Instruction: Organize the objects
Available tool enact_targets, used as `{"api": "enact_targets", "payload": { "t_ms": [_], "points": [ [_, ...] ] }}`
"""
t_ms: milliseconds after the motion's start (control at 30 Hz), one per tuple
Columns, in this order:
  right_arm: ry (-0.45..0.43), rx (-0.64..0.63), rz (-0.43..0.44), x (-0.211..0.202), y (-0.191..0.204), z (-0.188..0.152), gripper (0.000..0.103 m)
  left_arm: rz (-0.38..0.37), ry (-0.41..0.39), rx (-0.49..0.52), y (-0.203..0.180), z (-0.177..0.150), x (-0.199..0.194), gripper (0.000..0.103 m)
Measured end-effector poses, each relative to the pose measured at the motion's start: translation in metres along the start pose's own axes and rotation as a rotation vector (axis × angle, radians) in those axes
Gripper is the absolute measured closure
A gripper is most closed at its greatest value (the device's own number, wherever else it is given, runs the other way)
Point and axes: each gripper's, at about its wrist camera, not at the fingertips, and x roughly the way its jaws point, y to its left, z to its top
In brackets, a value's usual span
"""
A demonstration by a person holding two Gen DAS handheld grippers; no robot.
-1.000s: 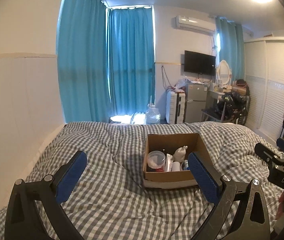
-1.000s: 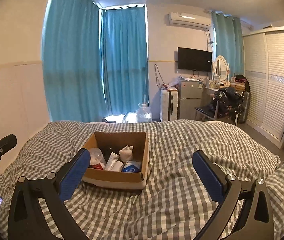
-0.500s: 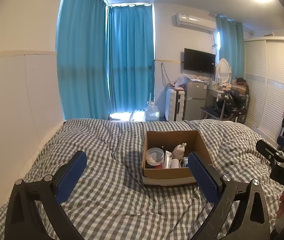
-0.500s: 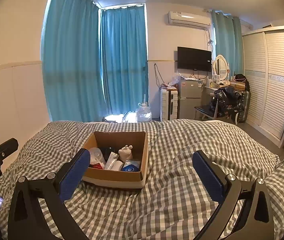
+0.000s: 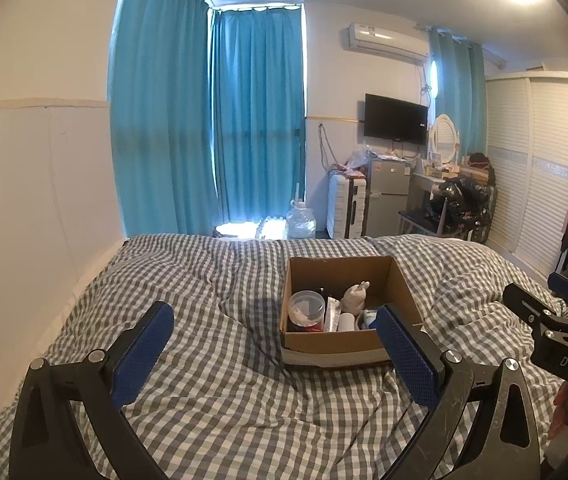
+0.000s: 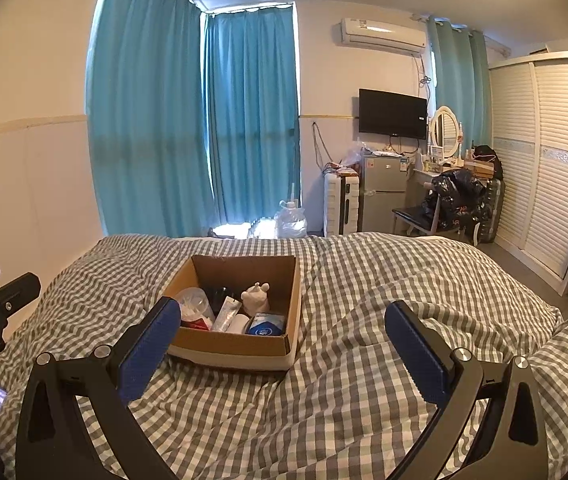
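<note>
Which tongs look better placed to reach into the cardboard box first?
Probably left. In its view the cardboard box sits nearly between the open left tongs; for the open right tongs it lies off toward their left finger.

A cardboard box (image 6: 240, 344) sits on the bed (image 6: 363, 360), with a round tub (image 6: 194, 304), a tube (image 6: 226, 314) and a small figurine (image 6: 256, 298) inside, left to right. Beyond the bed's far end stand a water jug (image 6: 289, 218) and, to its right, a small fridge (image 6: 383, 194).
</note>
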Motion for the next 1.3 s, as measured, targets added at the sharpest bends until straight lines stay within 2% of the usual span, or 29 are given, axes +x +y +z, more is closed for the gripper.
{"api": "enact_targets", "payload": {
  "t_ms": [700, 900, 1300],
  "points": [
    [0.009, 0.003, 0.003, -0.002, 0.003, -0.002, 0.0, 0.007, 0.003, -0.005, 0.001, -0.004, -0.001, 0.0],
    [0.013, 0.002, 0.002, -0.001, 0.003, -0.003, 0.0, -0.004, 0.033, -0.028, 0.006, -0.006, 0.002, 0.0],
    [0.027, -0.006, 0.004, 0.0, 0.007, -0.008, 0.0, 0.012, 0.02, -0.03, 0.007, -0.009, -0.003, 0.0]
  ]
}}
